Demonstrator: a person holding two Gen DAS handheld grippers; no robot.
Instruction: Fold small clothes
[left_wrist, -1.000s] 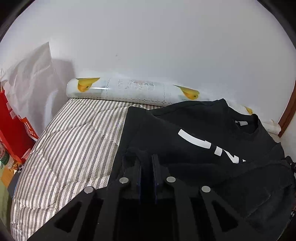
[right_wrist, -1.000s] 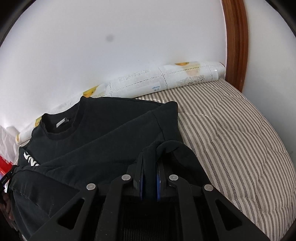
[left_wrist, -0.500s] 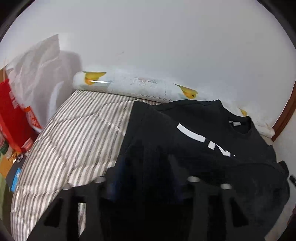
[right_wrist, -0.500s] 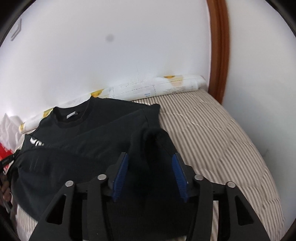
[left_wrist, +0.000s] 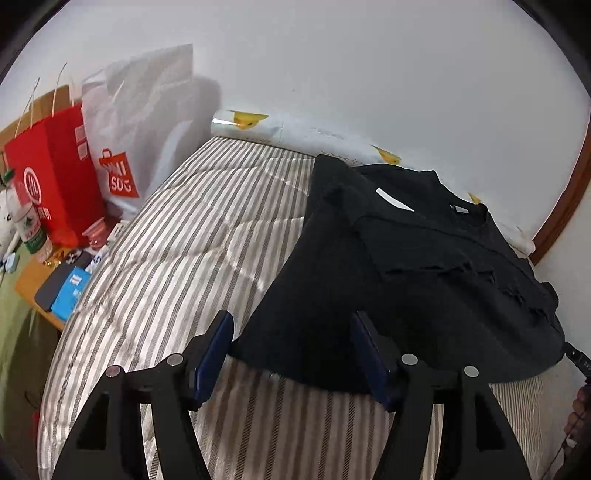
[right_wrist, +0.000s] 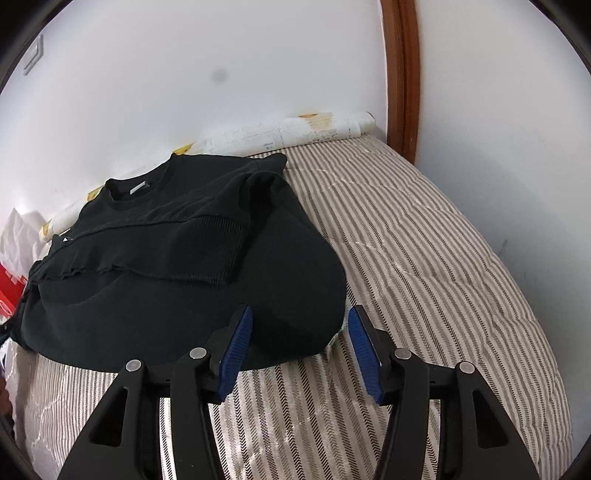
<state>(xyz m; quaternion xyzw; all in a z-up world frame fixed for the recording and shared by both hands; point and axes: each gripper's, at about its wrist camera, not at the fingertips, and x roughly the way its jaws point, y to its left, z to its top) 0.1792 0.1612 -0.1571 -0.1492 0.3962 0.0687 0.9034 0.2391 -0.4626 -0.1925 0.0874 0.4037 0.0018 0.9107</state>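
A black sweatshirt (left_wrist: 413, 273) lies folded on the striped mattress (left_wrist: 177, 258), collar toward the wall, sleeves laid across its front. My left gripper (left_wrist: 291, 332) hovers at the garment's near left hem, jaws opening, pads apart and clear of the cloth. In the right wrist view the same sweatshirt (right_wrist: 177, 258) fills the left half of the mattress (right_wrist: 424, 258). My right gripper (right_wrist: 300, 328) stands at its near right corner, jaws opening, blue pads (right_wrist: 236, 350) wide of the fabric's edge that lies between them.
A rolled patterned sheet (left_wrist: 295, 129) lies along the wall behind the garment. A red bag (left_wrist: 51, 177) and a white bag (left_wrist: 140, 125) stand at the mattress's left end, beside a small table with phones and a bottle (left_wrist: 29, 225). A wooden frame (right_wrist: 400, 74) rises at the right.
Both grippers, shut on folds of black cloth a second ago, have let go and pulled back toward the near edge. The sleeves now lie flat across the sweatshirt.
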